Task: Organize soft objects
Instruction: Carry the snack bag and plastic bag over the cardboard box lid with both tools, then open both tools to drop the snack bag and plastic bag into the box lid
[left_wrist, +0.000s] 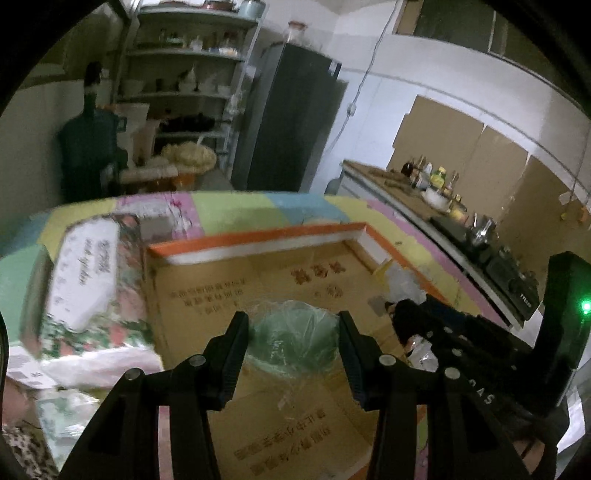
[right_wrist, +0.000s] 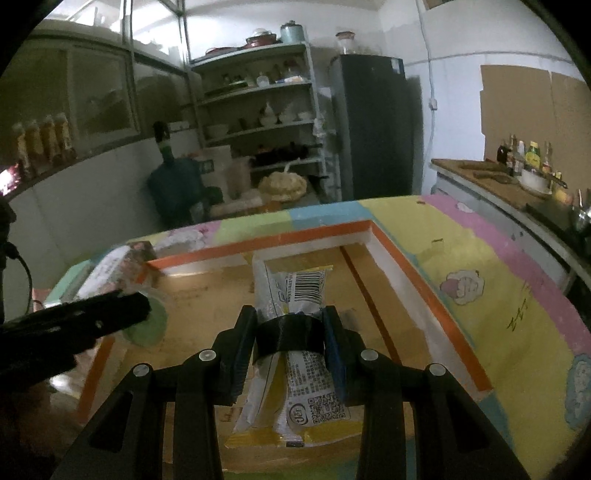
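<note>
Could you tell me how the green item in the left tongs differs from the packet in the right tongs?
The round green item in clear plastic wrap is crumpled and unprinted; the long white and yellow printed packet carries a barcode and a black band. Both are gripped, by left tongs and right tongs, over the orange-edged cardboard tray.

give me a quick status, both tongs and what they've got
Left tongs shut on green bagged item. Right tongs shut on yellow snack packet. Both over the orange-rimmed cardboard tray. Nothing in the way.
</note>
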